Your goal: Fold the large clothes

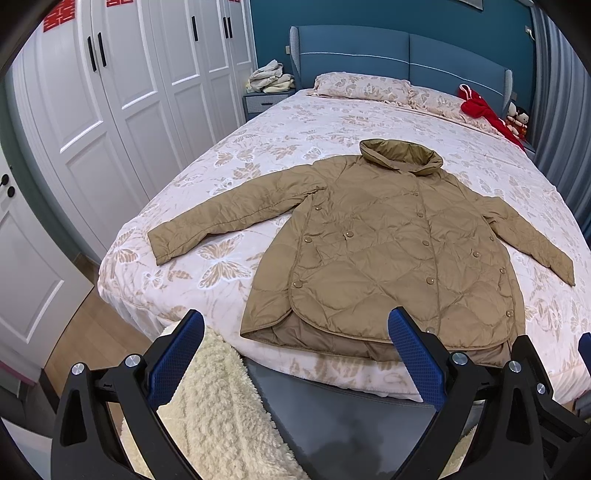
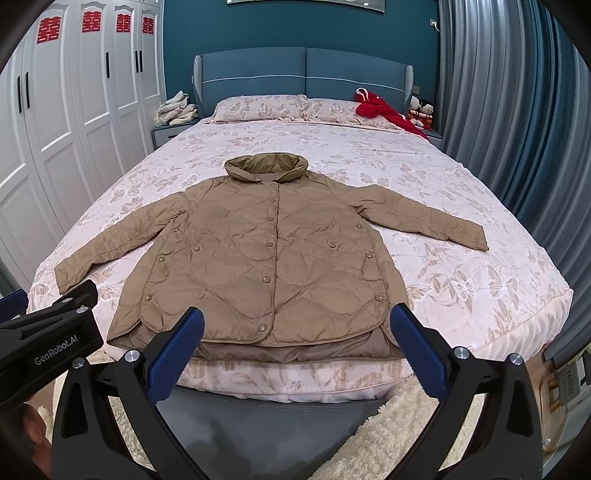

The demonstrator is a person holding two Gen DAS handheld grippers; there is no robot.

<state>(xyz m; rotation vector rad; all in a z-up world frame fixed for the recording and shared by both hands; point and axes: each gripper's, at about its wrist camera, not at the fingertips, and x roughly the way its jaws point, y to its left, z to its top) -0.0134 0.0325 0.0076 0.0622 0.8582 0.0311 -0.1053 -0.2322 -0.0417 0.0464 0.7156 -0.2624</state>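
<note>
With both your left tool (image 1: 295, 354) and right tool (image 2: 297, 350) spread wide and empty, the jacket (image 2: 266, 258) lay flat near the bed's (image 2: 480, 295) near edge, where its slippery quilted hem risked sliding off.

Count: 1 tan quilted jacket (image 2: 258, 254) with 2 sleeves spread, on 1 bed (image 2: 461, 229). 2 pillows (image 2: 258, 107) at the headboard. 1 red garment (image 2: 384, 110), 2 small dolls (image 2: 421, 110), 1 pile of pale clothes (image 2: 175, 109) on 1 nightstand (image 2: 166, 134). 4 red paper cutouts (image 2: 90, 22) on the wardrobe doors. 2 grippers, left (image 1: 295, 354) and right (image 2: 297, 350), each with jaws spread wide.
</note>
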